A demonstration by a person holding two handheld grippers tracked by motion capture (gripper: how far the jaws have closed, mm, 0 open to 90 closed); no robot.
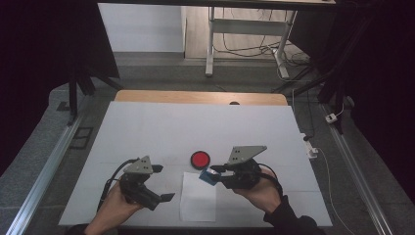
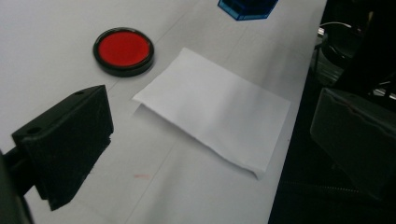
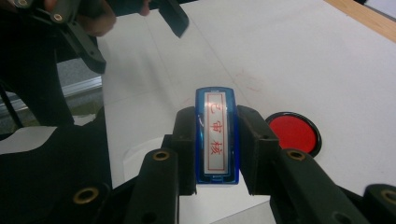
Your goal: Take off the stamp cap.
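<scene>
The right tongs (image 3: pixel 215 140) pinch the blue stamp (image 3: pixel 215 135) at lower centre of the right gripper view, lifted beside the red ink pad (image 1: pixel 200 159) and above the top edge of the paper sheet (image 1: pixel 198 196) on the bench (image 1: pixel 147 132). The left tongs (image 1: pixel 159 183), spread and empty, wait at lower left of the high view. The pickup looks done; the sheet seems unmarked, so inking and pressing likely remain.

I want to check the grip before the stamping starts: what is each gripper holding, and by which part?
The right gripper clamps the blue stamp by its two long sides, its lettered face turned to the camera. The left gripper holds nothing, its jaws wide open.
</scene>
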